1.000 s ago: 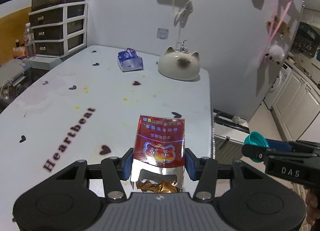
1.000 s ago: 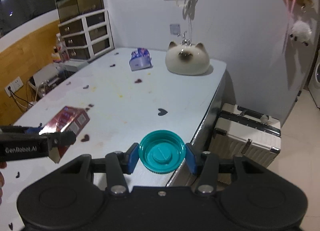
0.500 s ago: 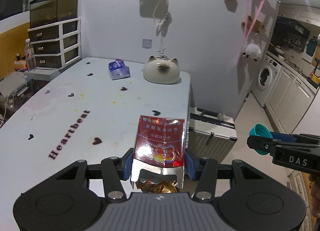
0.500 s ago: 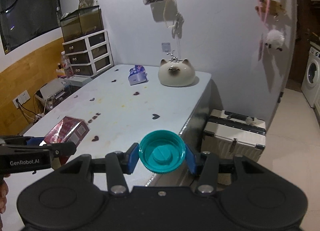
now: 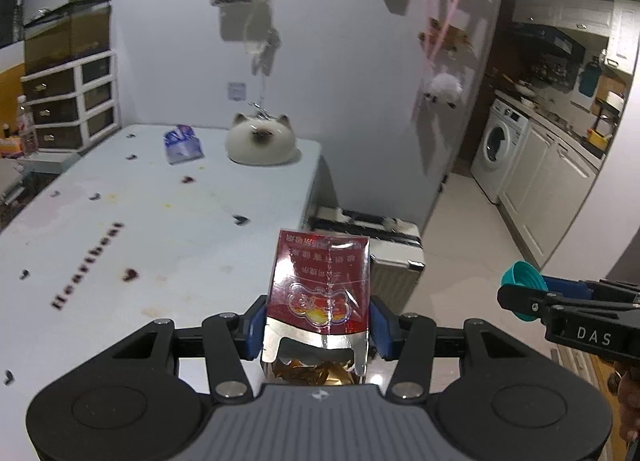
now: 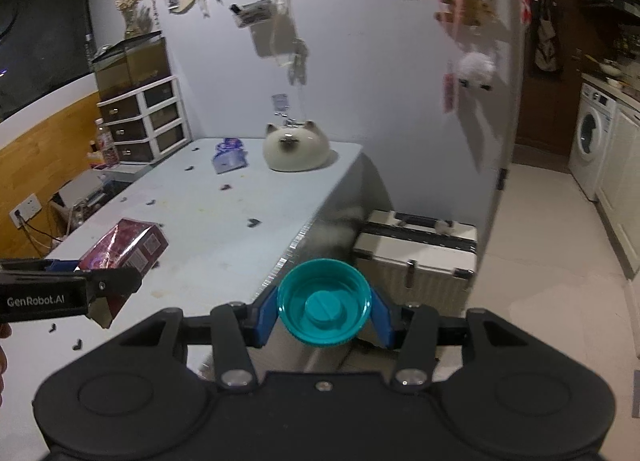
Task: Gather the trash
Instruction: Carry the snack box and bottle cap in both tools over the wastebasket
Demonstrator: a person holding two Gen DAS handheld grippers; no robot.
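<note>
My left gripper (image 5: 318,323) is shut on a red foil snack packet (image 5: 320,289), torn open at its near end, with gold wrapper showing inside. I hold it in the air over the near right corner of the white table (image 5: 168,229). My right gripper (image 6: 324,307) is shut on a teal plastic lid (image 6: 324,303), its inside facing me, past the table's right edge. In the left wrist view the teal lid (image 5: 522,287) shows edge-on in the right gripper at the right. From the right wrist, the red packet (image 6: 124,251) appears at the left.
A blue and white packet (image 5: 182,143) and a cat-shaped white ceramic (image 5: 260,141) sit at the table's far end. A cream suitcase (image 6: 416,257) stands on the floor by the table's right side. Drawers (image 5: 72,101) stand far left; a washing machine (image 5: 498,145) far right.
Both grippers have drawn back from the table and risen a little, each keeping its hold. The table's far end looks smaller, and the suitcase and kitchen floor have come into view.
</note>
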